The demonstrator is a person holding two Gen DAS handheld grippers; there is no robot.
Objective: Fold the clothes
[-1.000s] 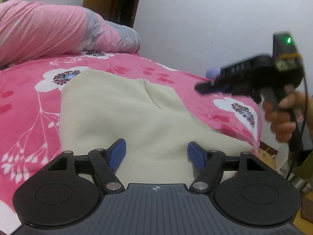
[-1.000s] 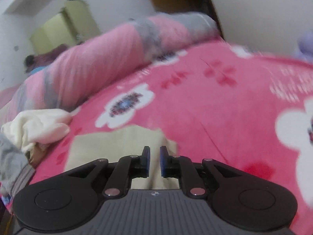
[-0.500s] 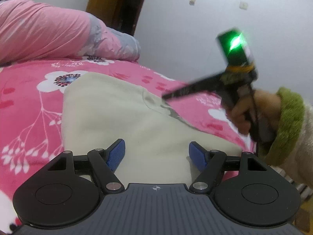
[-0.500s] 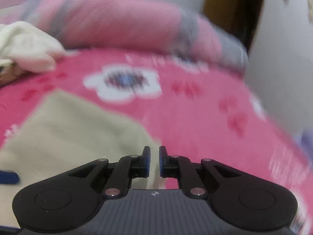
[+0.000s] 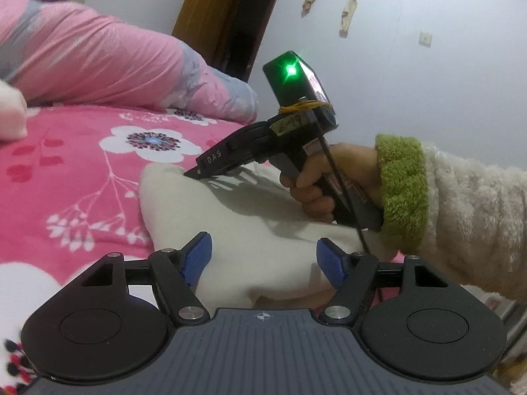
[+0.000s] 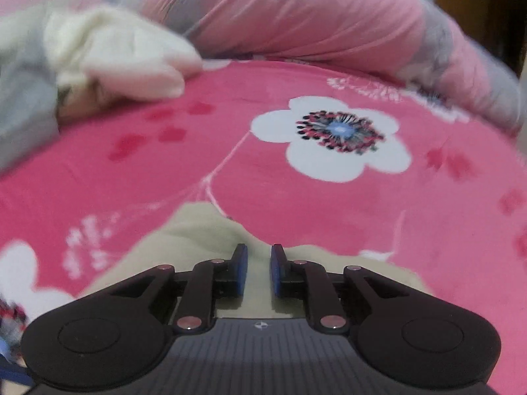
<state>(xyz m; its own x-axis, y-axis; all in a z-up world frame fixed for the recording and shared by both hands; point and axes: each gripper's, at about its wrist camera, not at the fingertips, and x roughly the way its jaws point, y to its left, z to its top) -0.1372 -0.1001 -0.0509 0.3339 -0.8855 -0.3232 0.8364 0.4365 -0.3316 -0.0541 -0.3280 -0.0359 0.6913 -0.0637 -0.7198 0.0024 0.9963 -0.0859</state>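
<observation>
A cream garment (image 5: pixel 230 223) lies flat on the pink flowered bedspread (image 5: pixel 66 171). My left gripper (image 5: pixel 263 253) hovers open over the garment's near edge, with its blue pads wide apart and nothing between them. A person's hand in a cream sleeve with a green cuff (image 5: pixel 402 191) holds my right gripper (image 5: pixel 194 172), whose tip rests low at the garment's far left corner. In the right wrist view the right gripper (image 6: pixel 259 256) is shut to a narrow slit above the cream garment (image 6: pixel 197 230). No cloth shows between its pads.
A rolled pink and grey duvet (image 5: pixel 98 59) lies along the bed's far side. A loose pile of cream clothes (image 6: pixel 115 56) and a grey piece (image 6: pixel 23 98) sit at the left. A wooden door (image 5: pixel 210 16) and a white wall stand behind the bed.
The right gripper has swung in from the right and come down over the cream garment to its far left corner. The left gripper has stayed open near the front edge.
</observation>
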